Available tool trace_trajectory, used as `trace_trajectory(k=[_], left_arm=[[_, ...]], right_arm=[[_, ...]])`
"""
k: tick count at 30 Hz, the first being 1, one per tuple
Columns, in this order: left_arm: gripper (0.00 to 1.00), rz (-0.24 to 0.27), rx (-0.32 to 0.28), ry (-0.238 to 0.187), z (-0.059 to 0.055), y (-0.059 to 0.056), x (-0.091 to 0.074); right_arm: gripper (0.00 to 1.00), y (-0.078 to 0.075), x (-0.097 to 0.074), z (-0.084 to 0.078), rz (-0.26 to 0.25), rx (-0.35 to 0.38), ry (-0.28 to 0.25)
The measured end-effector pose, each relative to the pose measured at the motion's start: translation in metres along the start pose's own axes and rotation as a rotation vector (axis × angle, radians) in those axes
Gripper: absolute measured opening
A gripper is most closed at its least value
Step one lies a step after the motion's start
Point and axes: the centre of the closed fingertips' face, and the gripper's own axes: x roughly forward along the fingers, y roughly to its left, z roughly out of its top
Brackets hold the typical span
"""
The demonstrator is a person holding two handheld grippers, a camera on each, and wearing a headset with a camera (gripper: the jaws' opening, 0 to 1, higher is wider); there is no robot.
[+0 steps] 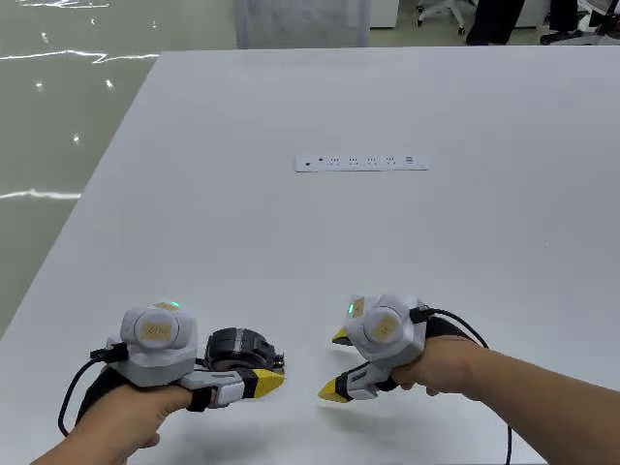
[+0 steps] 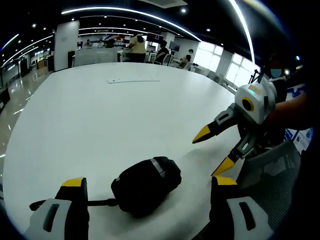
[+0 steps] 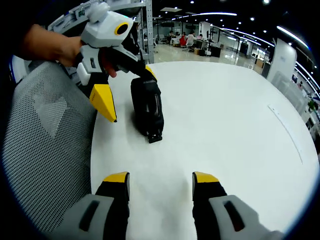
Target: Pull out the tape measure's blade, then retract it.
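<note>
A black tape measure (image 1: 240, 347) lies on the white table (image 1: 387, 242) near its front edge, blade retracted. My left gripper (image 1: 263, 369) is open, its yellow-tipped jaws standing on either side of the case. In the left gripper view the tape measure (image 2: 147, 185) sits between the jaws of that gripper (image 2: 149, 182), a black strap trailing to the left. My right gripper (image 1: 337, 363) is open a short way to the right, pointing at the case with nothing between its fingers. In the right gripper view the tape measure (image 3: 147, 107) lies ahead of the open right gripper (image 3: 161, 177).
A white power strip (image 1: 360, 163) lies flat at the table's middle. A grey mesh chair (image 3: 45, 125) stands just off the front edge. The table's left edge drops to a shiny floor (image 1: 58, 145). People sit far back in the room (image 2: 135, 47).
</note>
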Motion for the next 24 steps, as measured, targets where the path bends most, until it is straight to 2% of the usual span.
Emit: trace_trajectory(k=[1, 2, 3, 4, 6, 9, 12, 14, 16, 18, 19, 20, 24], left_arm=[[0.99, -0.054, -0.047, -0.006, 0.002, -0.007, 0.000], [1.00, -0.094, -0.050, -0.008, 0.002, -0.012, -0.002], [1.00, -0.101, -0.027, -0.027, 0.005, -0.011, -0.004], [1.00, -0.098, 0.005, -0.039, 0.006, -0.010, -0.008], [1.00, -0.093, 0.009, -0.043, 0.007, -0.006, -0.013], [1.00, -0.071, 0.016, -0.053, 0.007, 0.001, -0.020], [1.00, -0.049, 0.012, -0.067, 0.006, 0.006, -0.028], [1.00, -0.038, 0.007, -0.082, 0.006, 0.010, -0.034], [1.00, -0.027, 0.017, -0.115, 0.010, 0.013, -0.040], [1.00, -0.016, 0.032, -0.109, 0.009, 0.016, -0.045], [1.00, -0.016, 0.042, -0.097, 0.007, 0.017, -0.046], [1.00, -0.021, 0.061, -0.109, 0.007, 0.018, -0.047], [1.00, -0.040, 0.042, -0.123, 0.007, 0.020, -0.053]], right_arm=[[0.52, -0.003, -0.007, 0.001, -0.016, 0.014, -0.014], [0.53, -0.005, -0.011, 0.001, -0.028, 0.012, -0.018], [0.54, -0.007, -0.016, 0.000, -0.040, 0.013, -0.023], [0.55, -0.009, -0.022, 0.000, -0.049, 0.017, -0.034], [0.59, -0.016, -0.034, -0.003, -0.093, 0.022, -0.052], [0.61, -0.021, -0.051, -0.008, -0.114, 0.061, -0.084], [0.61, -0.023, -0.067, -0.019, -0.132, 0.071, -0.086], [0.63, -0.026, -0.077, -0.025, -0.150, 0.097, -0.099], [0.64, -0.028, -0.088, -0.031, -0.167, 0.112, -0.112], [0.65, -0.031, -0.098, -0.038, -0.188, 0.120, -0.122], [0.66, -0.033, -0.102, -0.040, -0.200, 0.125, -0.126], [0.67, -0.035, -0.107, -0.041, -0.216, 0.141, -0.137], [0.70, -0.031, -0.117, -0.050, -0.223, 0.153, -0.158]])
